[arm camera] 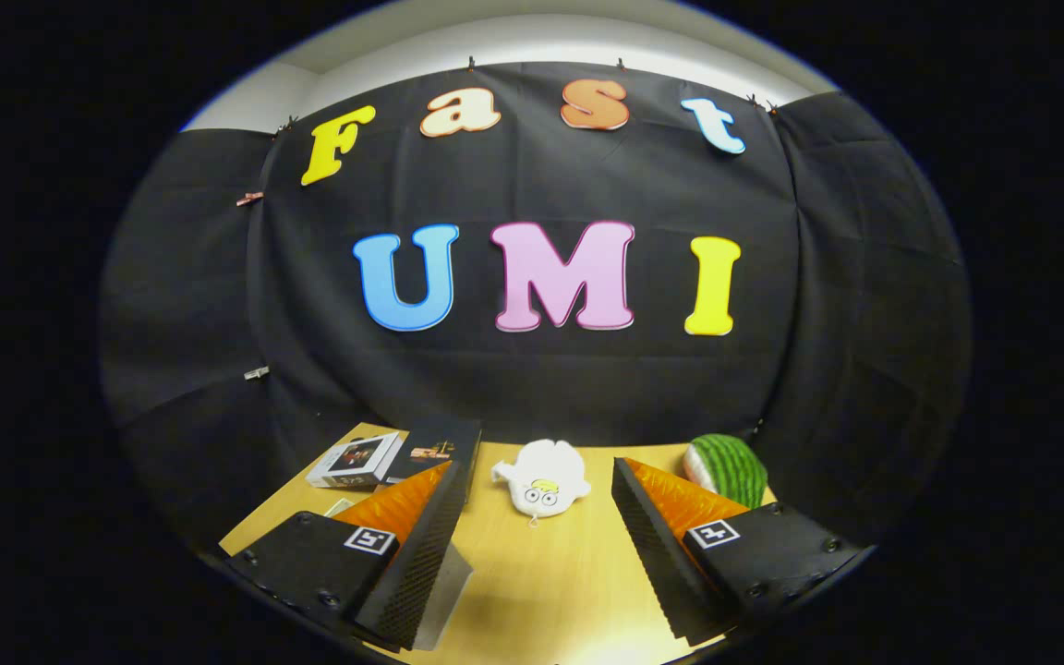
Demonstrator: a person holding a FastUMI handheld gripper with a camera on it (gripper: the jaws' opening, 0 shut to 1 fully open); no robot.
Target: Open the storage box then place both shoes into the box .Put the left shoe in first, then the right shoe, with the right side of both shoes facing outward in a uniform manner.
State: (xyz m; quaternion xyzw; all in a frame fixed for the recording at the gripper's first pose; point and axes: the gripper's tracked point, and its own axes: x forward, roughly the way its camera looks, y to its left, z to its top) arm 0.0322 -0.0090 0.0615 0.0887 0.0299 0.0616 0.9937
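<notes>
Fingers [537,517] hung wide and empty above the table [550,573], ready; a plush toy [541,478] lay just beyond them.

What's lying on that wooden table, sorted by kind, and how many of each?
Boxes: 2, a white box and a black box side by side, beyond one finger of the open tool
Soft toys: 1, a white plush toy ahead of the fingers
Watermelon-shaped things: 1, a striped watermelon
Total: 4
</notes>
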